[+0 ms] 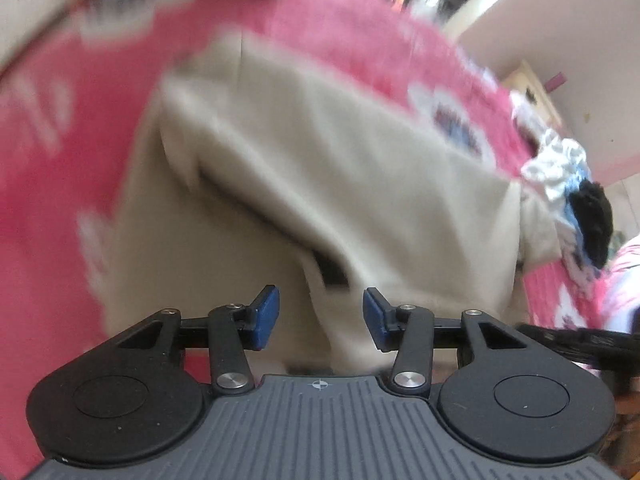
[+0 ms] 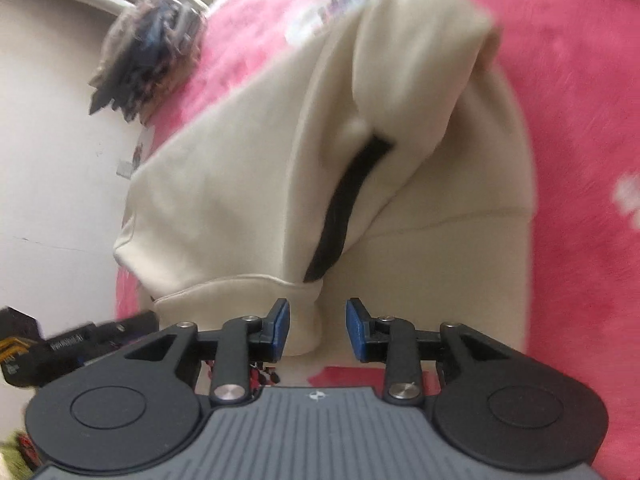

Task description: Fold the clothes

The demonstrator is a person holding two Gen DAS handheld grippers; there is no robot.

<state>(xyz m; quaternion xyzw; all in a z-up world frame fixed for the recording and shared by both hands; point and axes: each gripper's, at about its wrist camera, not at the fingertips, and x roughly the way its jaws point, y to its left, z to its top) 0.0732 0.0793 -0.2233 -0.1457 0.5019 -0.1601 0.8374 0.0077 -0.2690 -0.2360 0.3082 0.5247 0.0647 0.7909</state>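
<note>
Both grippers, left (image 1: 321, 317) and right (image 2: 317, 329), are being held spread above cream garment (image 1: 320, 168); no legible writing.

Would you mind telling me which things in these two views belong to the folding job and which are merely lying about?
Part of the job:
- cream garment with a black strip, lying on the pink blanket
- left gripper, open
- right gripper, open, by the garment's hem

Lying about:
- heap of other clothes at the blanket's far edge
- wall
</note>
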